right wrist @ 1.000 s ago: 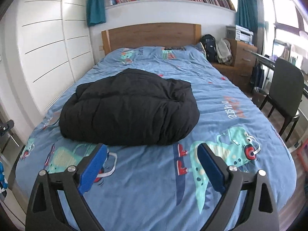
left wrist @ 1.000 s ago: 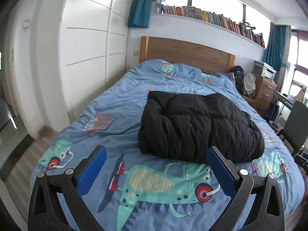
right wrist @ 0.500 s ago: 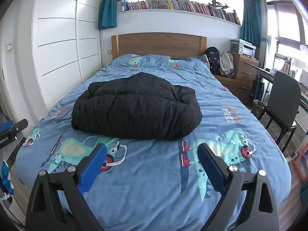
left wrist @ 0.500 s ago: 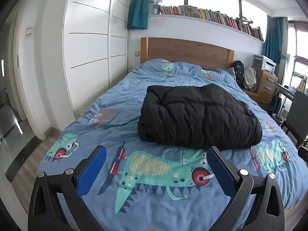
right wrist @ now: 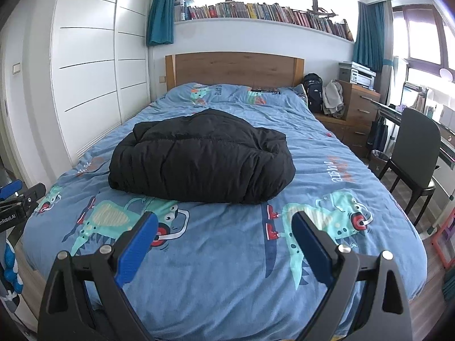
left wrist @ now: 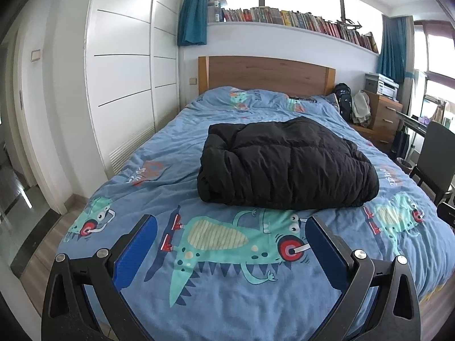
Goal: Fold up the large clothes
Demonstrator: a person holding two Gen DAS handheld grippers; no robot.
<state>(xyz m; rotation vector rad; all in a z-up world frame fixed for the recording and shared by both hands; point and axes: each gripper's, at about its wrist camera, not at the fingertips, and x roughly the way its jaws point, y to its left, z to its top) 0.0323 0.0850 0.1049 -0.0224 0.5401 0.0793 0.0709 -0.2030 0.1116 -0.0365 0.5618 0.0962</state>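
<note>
Bed: the bed (left wrist: 216,307) with its blue cartoon-print cover fills the middle and lower part of both views; a wooden headboard (left wrist: 267,75) stands at the far end.
Coat: a black padded coat (left wrist: 284,164) lies on the cover, centre of the left wrist view and centre-left of the right wrist view (right wrist: 199,159). It sits as one thick, rounded bundle with its edges tucked under.
Progress: judging by that compact shape, the folding looks finished or nearly so. No sleeve or hem trails out. What may be left is only a tidy-up or moving it away.
Left gripper: the left gripper (left wrist: 230,221), lower frame, has its fingers spread wide and holds nothing, well short of the coat.
Right gripper: the right gripper (right wrist: 224,218), lower frame, likewise spread and empty, apart from the coat.
</note>
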